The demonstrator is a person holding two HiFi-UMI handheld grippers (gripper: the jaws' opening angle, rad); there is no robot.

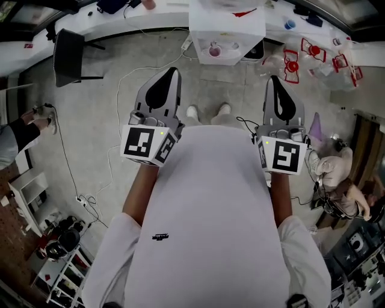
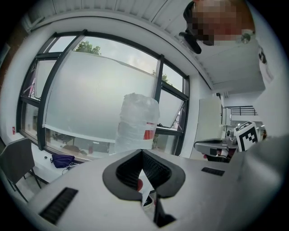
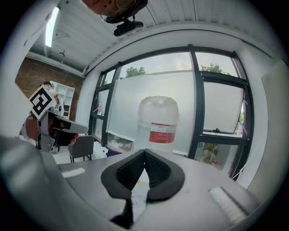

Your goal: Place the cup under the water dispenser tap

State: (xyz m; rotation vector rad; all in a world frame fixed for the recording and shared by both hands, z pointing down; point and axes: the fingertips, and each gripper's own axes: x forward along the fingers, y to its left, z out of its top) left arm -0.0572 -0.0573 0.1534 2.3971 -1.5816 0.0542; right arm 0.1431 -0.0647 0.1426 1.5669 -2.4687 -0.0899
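Against the far wall, below a broad dark-framed window [image 3: 158,81], a white water dispenser [image 1: 227,30] is standing beside a long white tabletop [image 1: 150,18]. A big clear bottle [image 3: 158,119] with a red label is sitting upside down on top of it. Grey floor [image 1: 102,114] is stretching between the dispenser and a person in a white shirt [image 1: 210,210], who is standing well back and facing it. A dark chair [image 1: 68,57] is waiting off to the person's left.

The person is holding both tools up at chest height and aiming them roughly level toward the dispenser. The left claw [image 1: 174,72] is pressed together at its tips and is pinching nothing. The right claw [image 1: 274,81] is likewise closed tight and is carrying nothing between its pads.

Down in the dispenser's open front recess, a pink round thing [image 1: 215,50] is showing under the tap area. It may be the cup, but it is too small to tell for sure, and I cannot tell whether it is sitting squarely beneath the tap.

Judging by this, neither claw is bringing a cup anywhere right now. If the pink round thing is the cup, the placing looks done and the person is simply standing clear. If it is not, the whole job is remaining: finding the cup, picking it up and carrying it across to the tap.
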